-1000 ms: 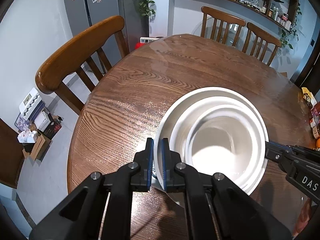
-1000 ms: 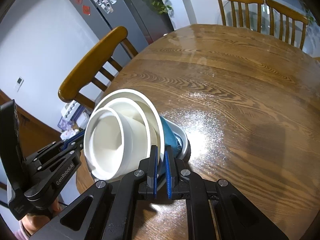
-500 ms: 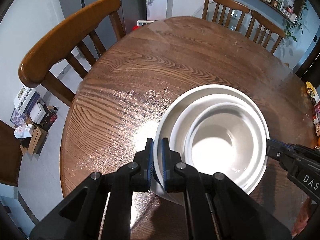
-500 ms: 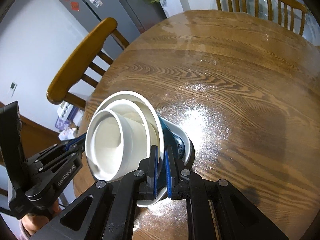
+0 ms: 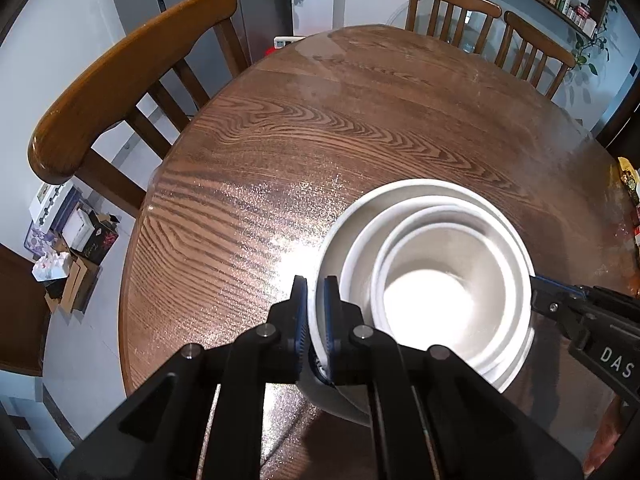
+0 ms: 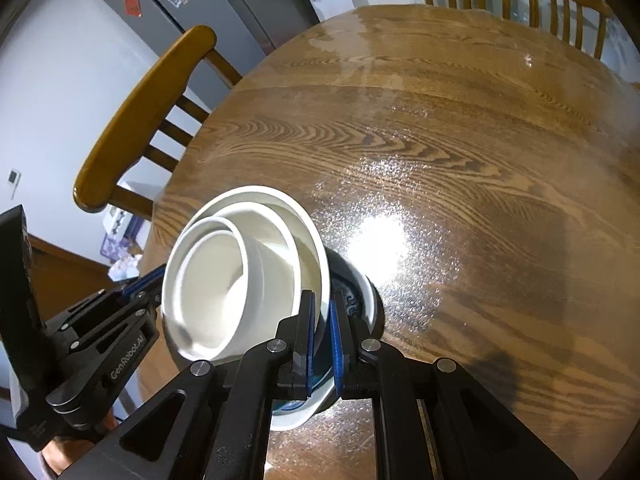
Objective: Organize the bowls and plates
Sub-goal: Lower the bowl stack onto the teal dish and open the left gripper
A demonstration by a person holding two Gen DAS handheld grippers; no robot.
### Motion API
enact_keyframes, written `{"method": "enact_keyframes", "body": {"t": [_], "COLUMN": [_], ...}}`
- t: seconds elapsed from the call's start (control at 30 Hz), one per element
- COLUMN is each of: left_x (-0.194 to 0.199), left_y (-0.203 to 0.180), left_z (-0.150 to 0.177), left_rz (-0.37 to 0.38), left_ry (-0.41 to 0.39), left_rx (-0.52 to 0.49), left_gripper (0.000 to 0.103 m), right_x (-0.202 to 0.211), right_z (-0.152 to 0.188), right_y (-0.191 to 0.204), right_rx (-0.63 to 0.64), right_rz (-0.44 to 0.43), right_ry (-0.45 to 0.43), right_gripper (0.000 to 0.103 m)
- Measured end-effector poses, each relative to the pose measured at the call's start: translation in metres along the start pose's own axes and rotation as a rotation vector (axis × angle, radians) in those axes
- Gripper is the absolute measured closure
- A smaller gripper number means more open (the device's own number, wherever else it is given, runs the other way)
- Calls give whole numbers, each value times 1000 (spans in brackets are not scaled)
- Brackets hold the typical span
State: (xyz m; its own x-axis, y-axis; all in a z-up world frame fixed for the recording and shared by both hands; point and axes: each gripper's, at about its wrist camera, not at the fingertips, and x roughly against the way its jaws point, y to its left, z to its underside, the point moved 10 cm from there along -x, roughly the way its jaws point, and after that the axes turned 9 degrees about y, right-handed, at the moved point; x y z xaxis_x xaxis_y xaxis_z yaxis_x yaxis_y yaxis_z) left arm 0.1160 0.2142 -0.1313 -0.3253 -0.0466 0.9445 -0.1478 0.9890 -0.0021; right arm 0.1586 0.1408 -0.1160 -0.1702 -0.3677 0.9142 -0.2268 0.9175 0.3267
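Observation:
A stack of nested white bowls [image 5: 432,280] hangs over the round wooden table [image 5: 320,140]. A smaller white bowl [image 6: 224,288] sits inside the larger ones. My left gripper [image 5: 316,312] is shut on the stack's near rim. My right gripper [image 6: 320,320] is shut on the opposite rim and shows at the right edge of the left wrist view [image 5: 568,312]. Under the stack lies a dish with a blue pattern and white rim [image 6: 356,300]; I cannot tell whether it rests on the table or is lifted with the stack.
A wooden chair [image 5: 120,80] stands at the table's left edge, also in the right wrist view [image 6: 148,112]. Two more chairs [image 5: 480,20] stand at the far side. A grey fridge [image 6: 192,4] is behind. Boxes [image 5: 68,248] lie on the floor at left.
Both grippers, still shut on the bowl stack, have risen with it; the table looks farther away and more of its top shows. The stack has tilted slightly.

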Motion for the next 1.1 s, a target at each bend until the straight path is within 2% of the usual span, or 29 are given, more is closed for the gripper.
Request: {"method": "enact_keyframes", "body": {"t": [0.07,0.23,0.3,0.4,0.53,0.57,0.63,0.67,0.7,0.97,1.1], "left_x": [0,3,5,8,22,26,35,39,42,66,74], "left_y": [1,6,8,11,14,15,16,15,15,9,8], "left_z": [0,-4,-5,-4,-6,-6,-6,-5,-5,9,17], "left_rz": [8,-7,-9,-18,-4,-10,-21,-21,-21,-21,-40], "left_ry": [-1,-25,-29,-42,-88,-101,-128,-138,-145,-194,-207], "left_rx": [7,32,43,54,71,71,63,60,58,50,52], "left_gripper": [93,64,59,56,33,33,30,29,26,15,2], "right_x": [1,8,15,26,40,43,50,54,56,68,73], "right_z": [-2,-10,-14,-16,-16,-15,-12,-10,-8,20,33], "right_y": [-3,-9,-11,-9,-7,-6,-4,-3,-2,18,28], "right_rx": [4,19,32,58,80,87,100,106,112,253,329], "right_rz": [34,86,112,139,143,140,121,108,97,48,51], "right_ry": [-12,-64,-97,-132,-177,-185,-201,-208,-214,-211,-215], "right_gripper": [92,92,92,92,92,89,73,59,51,43,42]}}
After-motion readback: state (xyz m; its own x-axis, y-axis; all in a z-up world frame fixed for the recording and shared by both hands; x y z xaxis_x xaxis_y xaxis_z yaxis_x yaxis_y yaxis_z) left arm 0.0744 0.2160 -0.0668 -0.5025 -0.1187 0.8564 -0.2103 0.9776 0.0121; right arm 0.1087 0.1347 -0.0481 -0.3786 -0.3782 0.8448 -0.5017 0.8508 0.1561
